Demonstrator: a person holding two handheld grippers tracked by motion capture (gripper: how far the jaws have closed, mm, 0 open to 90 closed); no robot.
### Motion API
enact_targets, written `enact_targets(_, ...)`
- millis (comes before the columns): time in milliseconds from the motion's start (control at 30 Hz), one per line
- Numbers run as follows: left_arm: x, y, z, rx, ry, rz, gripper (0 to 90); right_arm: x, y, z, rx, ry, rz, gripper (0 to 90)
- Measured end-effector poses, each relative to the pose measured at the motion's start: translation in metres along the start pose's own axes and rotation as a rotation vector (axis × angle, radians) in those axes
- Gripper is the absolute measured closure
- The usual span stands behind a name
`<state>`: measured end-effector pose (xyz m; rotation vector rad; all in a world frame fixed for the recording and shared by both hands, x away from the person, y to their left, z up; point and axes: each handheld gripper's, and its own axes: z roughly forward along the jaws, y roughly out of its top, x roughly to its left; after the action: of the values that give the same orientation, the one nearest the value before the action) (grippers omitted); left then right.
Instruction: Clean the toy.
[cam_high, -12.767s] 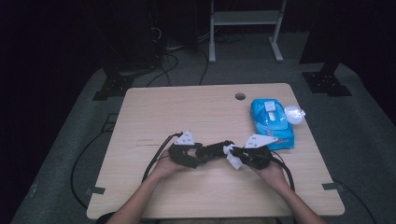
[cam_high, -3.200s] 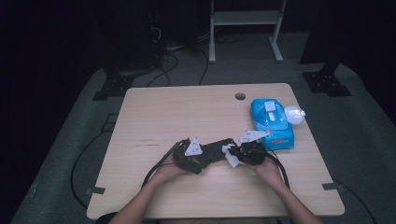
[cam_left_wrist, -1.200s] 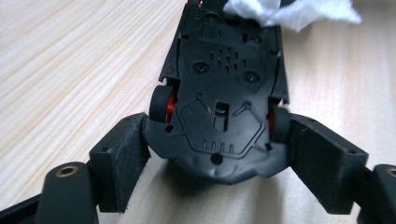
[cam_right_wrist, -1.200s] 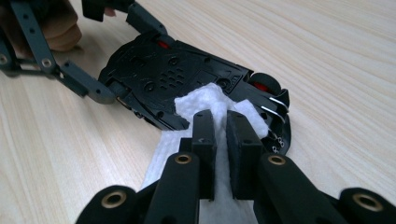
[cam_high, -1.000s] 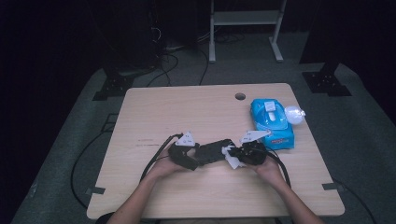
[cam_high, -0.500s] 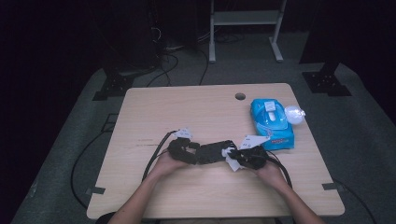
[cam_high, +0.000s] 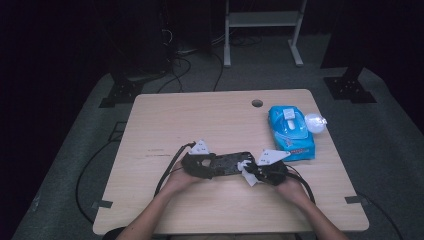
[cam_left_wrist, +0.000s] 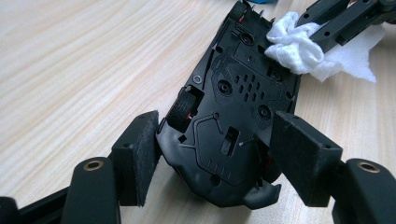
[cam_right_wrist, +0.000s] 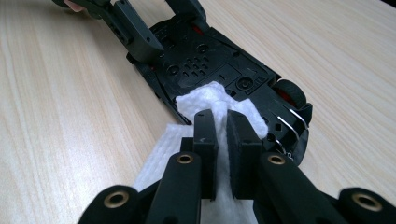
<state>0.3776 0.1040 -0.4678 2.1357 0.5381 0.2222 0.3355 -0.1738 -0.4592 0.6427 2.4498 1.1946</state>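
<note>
A black toy car (cam_high: 227, 164) lies upside down on the wooden table (cam_high: 200, 120), its underside (cam_left_wrist: 233, 93) facing up. My left gripper (cam_left_wrist: 217, 123) straddles one end of the car. Its jaws have just been closing, and both pads (cam_left_wrist: 140, 158) now rest against the car's sides. My right gripper (cam_right_wrist: 222, 119) is shut on a crumpled white wipe (cam_right_wrist: 210, 98) and presses it onto the underside near the other end. From above, the left gripper (cam_high: 215, 165) and right gripper (cam_high: 251, 172) face each other across the car.
A blue packet of wipes (cam_high: 291, 132) lies at the right of the table with a small clear round thing (cam_high: 315, 121) beside it. A cable hole (cam_high: 257, 103) sits near the far edge. Cables trail off the left side. A white stand (cam_high: 262, 20) is on the floor behind.
Both hands stay in nearly the same place over the last second. The right gripper's grey plate has shifted slightly toward the near edge. The car has not moved.
</note>
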Motion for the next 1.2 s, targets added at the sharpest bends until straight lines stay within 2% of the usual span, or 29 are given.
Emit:
enact_targets(33, -0.001, 0.0, 0.0, -0.001, 0.006, 0.004, 33.4, 0.001, 0.0, 0.0, -0.002, -0.002, -0.004, 82.6)
enact_targets(67, -0.004, 0.0, -0.001, 0.0, 0.018, 0.028, 33.4, 0.002, -0.001, -0.001, -0.001, -0.004, -0.011, 82.6)
enact_targets(100, -0.004, 0.0, -0.001, 0.0, 0.018, 0.028, 33.4, 0.002, -0.001, -0.001, -0.001, -0.004, -0.011, 82.6)
enact_targets(133, -0.008, 0.0, -0.002, -0.004, 0.041, 0.063, 33.4, 0.002, -0.001, -0.001, 0.0, -0.004, -0.017, 82.7)
enact_targets(167, -0.008, 0.0, -0.002, -0.004, 0.041, 0.063, 33.5, 0.003, -0.001, -0.001, 0.001, -0.002, -0.015, 82.7)
enact_targets(200, -0.01, 0.0, -0.003, -0.002, 0.051, 0.082, 33.5, 0.003, -0.001, -0.001, 0.001, -0.002, -0.015, 82.7)
enact_targets(233, -0.018, 0.0, -0.005, 0.0, 0.09, 0.155, 33.7, 0.004, -0.001, -0.002, 0.005, 0.002, -0.016, 82.8)
enact_targets(267, -0.021, 0.0, -0.005, -0.006, 0.104, 0.173, 33.8, 0.004, -0.002, -0.003, 0.006, 0.006, -0.015, 82.8)
enact_targets(400, -0.025, -0.002, -0.009, -0.015, 0.091, 0.202, 35.6, 0.005, -0.003, -0.005, 0.007, 0.012, -0.007, 82.8)
enact_targets(567, -0.026, -0.002, -0.01, -0.035, 0.088, 0.203, 38.4, 0.006, -0.006, -0.006, 0.002, 0.018, 0.001, 82.9)
enact_targets(633, -0.025, -0.002, -0.01, -0.035, 0.079, 0.191, 38.6, 0.007, -0.007, -0.007, -0.001, 0.02, 0.003, 83.0)
enact_targets(667, -0.024, -0.003, -0.009, -0.039, 0.063, 0.177, 38.6, 0.007, -0.008, -0.007, -0.004, 0.024, 0.008, 83.1)
enact_targets(767, -0.022, -0.002, -0.008, -0.032, 0.05, 0.166, 37.5, 0.007, -0.008, -0.007, -0.004, 0.027, 0.012, 83.1)
enact_targets(800, -0.021, -0.002, -0.004, -0.028, 0.026, 0.147, 37.1, 0.008, -0.009, -0.008, -0.002, 0.031, 0.011, 83.1)
enact_targets(900, -0.021, -0.002, 0.0, -0.015, 0.015, 0.136, 37.0, 0.009, -0.01, -0.008, 0.004, 0.04, 0.004, 83.2)
enact_targets(933, -0.02, -0.002, 0.004, 0.0, 0.004, 0.139, 37.0, 0.012, -0.011, -0.004, 0.057, 0.041, -0.013, 83.0)
enact_targets(967, -0.02, -0.002, 0.004, 0.0, 0.004, 0.139, 37.7, 0.012, -0.011, -0.004, 0.057, 0.041, -0.013, 83.0)
enact_targets(1000, -0.022, -0.001, 0.006, 0.0, -0.014, 0.147, 39.6, 0.014, -0.016, 0.003, 0.099, 0.053, -0.013, 82.8)
enact_targets(1033, -0.022, -0.001, 0.006, 0.0, -0.014, 0.147, 43.0, 0.014, -0.016, 0.003, 0.099, 0.053, -0.013, 82.8)
enact_targets(1067, -0.026, -0.001, 0.006, -0.008, -0.007, 0.183, 48.0, 0.013, -0.014, 0.002, 0.07, 0.064, 0.003, 82.6)
enact_targets(1200, -0.026, -0.001, 0.006, -0.014, -0.005, 0.196, 58.8, 0.012, -0.011, -0.003, 0.049, 0.058, 0.011, 82.4)
